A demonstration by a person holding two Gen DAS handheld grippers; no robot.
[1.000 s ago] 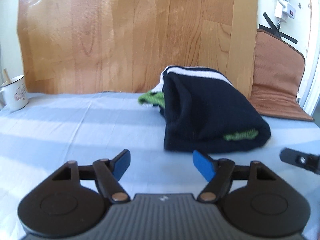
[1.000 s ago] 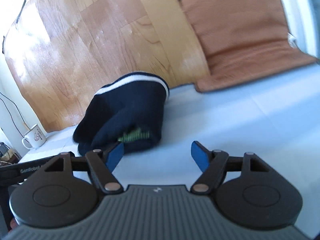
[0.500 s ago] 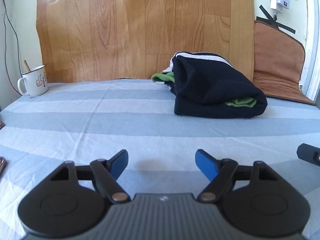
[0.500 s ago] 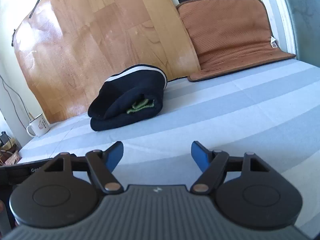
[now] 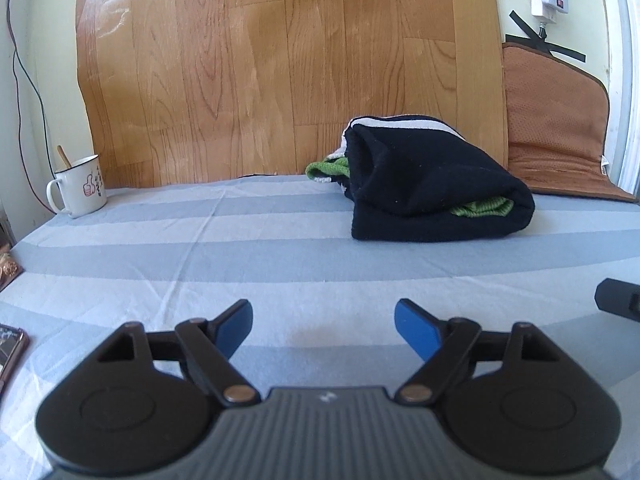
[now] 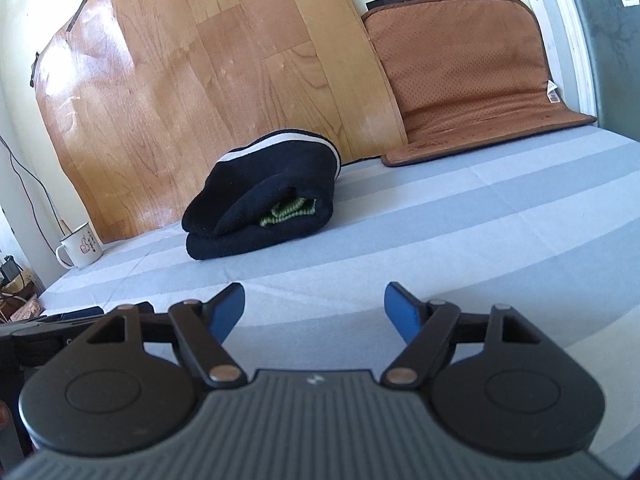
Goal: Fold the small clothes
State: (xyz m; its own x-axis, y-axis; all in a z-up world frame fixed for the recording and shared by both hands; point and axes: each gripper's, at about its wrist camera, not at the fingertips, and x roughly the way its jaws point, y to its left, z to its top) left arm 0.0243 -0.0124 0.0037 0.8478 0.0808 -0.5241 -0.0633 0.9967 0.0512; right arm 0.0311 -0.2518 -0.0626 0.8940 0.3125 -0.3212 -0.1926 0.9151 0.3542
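Note:
A folded dark navy garment (image 5: 432,192) with a white stripe and green knit trim lies on the blue-striped sheet (image 5: 280,264) near the back wall. It also shows in the right wrist view (image 6: 264,204). My left gripper (image 5: 323,320) is open and empty, well in front of the garment. My right gripper (image 6: 314,306) is open and empty, also well back from it. Part of the right gripper (image 5: 618,300) shows at the left wrist view's right edge.
A white enamel mug (image 5: 78,186) with a stick in it stands at the back left, also in the right wrist view (image 6: 78,246). A brown cushion (image 6: 468,80) leans on the wall at the back right. A wood-pattern panel (image 5: 280,68) covers the wall.
Both grippers have pulled back from the folded garment, which now lies farther away. Both stayed open. The garment has not moved.

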